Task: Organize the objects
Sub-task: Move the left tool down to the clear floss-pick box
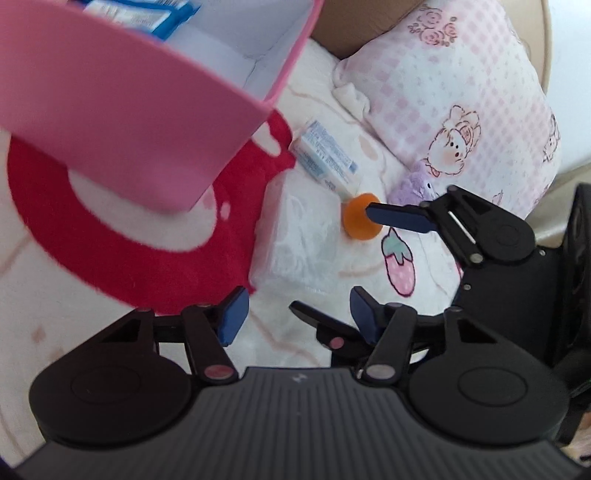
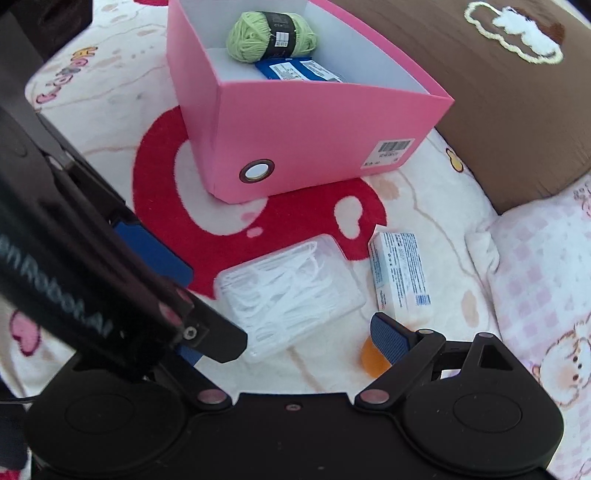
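Observation:
A pink box [image 1: 122, 110] [image 2: 306, 147] stands on the blanket and holds a green yarn ball [image 2: 271, 35] and a blue packet [image 2: 299, 70]. In front of it lie a clear case of white floss picks [image 2: 291, 288] [image 1: 299, 236], a white-and-blue carton [image 2: 400, 273] [image 1: 325, 155] and a small orange ball [image 1: 360, 225] [image 2: 371, 360]. My right gripper [image 2: 291, 347] [image 1: 330, 258] is open wide, its fingers straddling the case's near corner, one pad against the orange ball. My left gripper [image 1: 297, 317] is open with nothing between its pads, just left of the case.
A pink checked pillow [image 1: 461, 92] [image 2: 535, 295] and a brown cushion [image 2: 480, 92] border the right side. A small purple plush [image 1: 417, 184] lies by the pillow. The two grippers cross close together over the red-patterned blanket [image 2: 166, 155].

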Tool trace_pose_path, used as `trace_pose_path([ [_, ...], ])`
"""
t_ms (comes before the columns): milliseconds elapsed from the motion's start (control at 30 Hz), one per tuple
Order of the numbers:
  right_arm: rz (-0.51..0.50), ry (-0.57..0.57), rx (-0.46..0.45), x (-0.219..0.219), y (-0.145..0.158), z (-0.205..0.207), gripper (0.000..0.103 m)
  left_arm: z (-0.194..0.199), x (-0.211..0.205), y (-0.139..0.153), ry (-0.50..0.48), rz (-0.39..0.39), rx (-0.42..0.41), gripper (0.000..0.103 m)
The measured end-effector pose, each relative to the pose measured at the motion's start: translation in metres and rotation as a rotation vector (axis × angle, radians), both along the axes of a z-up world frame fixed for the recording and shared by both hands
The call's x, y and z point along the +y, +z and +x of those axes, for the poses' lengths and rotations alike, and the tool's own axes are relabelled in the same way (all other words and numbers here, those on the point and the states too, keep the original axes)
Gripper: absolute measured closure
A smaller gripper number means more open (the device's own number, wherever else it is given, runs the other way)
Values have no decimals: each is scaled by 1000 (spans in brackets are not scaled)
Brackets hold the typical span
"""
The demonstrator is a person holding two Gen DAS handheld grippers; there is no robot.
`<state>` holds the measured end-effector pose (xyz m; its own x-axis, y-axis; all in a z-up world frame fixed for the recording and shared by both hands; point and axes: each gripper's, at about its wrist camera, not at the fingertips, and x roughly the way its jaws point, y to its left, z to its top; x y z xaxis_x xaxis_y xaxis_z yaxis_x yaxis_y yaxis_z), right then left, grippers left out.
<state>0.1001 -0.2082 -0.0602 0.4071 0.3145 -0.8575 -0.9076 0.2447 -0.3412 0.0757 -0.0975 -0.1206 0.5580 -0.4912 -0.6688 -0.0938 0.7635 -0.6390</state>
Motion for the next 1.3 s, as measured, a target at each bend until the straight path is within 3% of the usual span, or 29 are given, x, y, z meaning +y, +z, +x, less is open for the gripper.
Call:
trace_pose_path([
  [133,-20,33,-29,5,-8,4,9,4,1,-2,17,-16,-3,57],
  [333,-61,122,-79,7,-23,6,3,5,4,-8,51,-27,11,64],
  [733,-15,52,88,9,-24,35,2,8,12,-24,87,-79,41,65],
  [1033,-2,36,97,10,-23,29,3,8,12,-28,94,-96,20,65],
  [1300,50,-59,190,6,-17,30,3,5,17,-25,101,-78,13,66],
])
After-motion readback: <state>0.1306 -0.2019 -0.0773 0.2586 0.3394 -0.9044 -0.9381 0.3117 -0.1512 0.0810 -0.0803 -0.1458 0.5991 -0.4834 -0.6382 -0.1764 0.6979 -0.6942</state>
